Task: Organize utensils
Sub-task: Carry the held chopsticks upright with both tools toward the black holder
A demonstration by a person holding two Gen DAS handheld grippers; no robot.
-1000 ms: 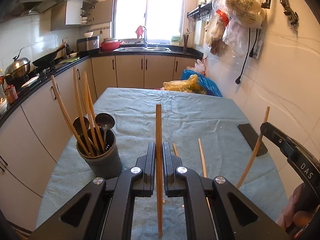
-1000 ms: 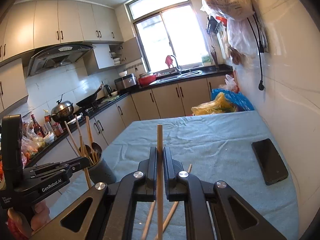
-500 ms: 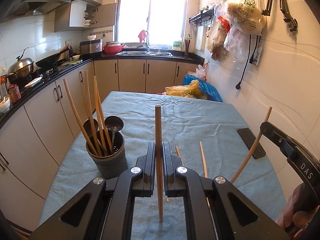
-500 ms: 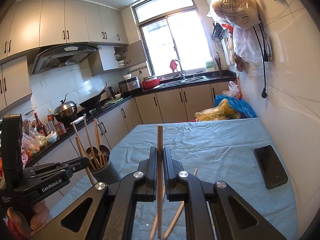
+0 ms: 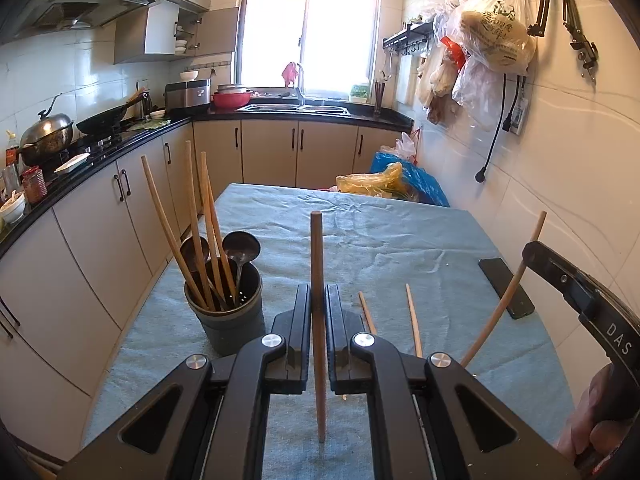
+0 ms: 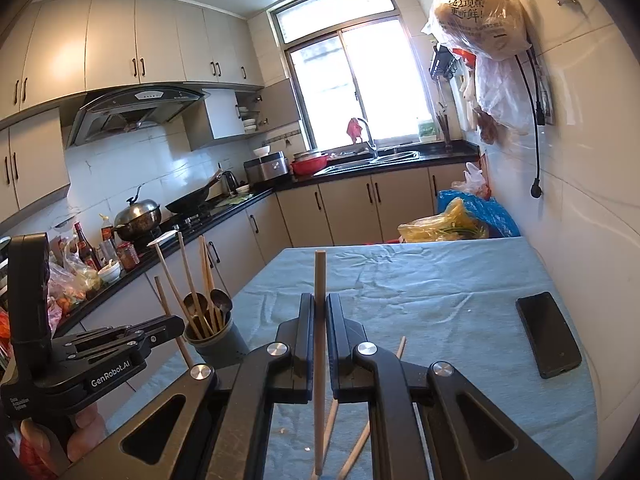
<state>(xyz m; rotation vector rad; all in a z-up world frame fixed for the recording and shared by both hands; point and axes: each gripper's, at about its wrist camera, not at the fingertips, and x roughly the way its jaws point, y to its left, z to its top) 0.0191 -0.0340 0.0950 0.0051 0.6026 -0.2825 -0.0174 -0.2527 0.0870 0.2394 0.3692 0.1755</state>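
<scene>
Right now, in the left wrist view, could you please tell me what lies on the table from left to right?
Grey utensil holder with chopsticks and spoons → chopstick clamped upright in the left hand-held gripper → two loose chopsticks on the cloth → chopstick held by the right hand-held gripper → black phone.

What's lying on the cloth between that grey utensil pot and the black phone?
Two loose chopsticks lie between the grey holder and the phone, clearest in the left wrist view.

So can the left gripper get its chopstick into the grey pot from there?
Probably yes. The left gripper is shut on a chopstick, and the grey pot stands close by with nothing between them. The pot already holds chopsticks and spoons, but its top looks roomy enough.
</scene>
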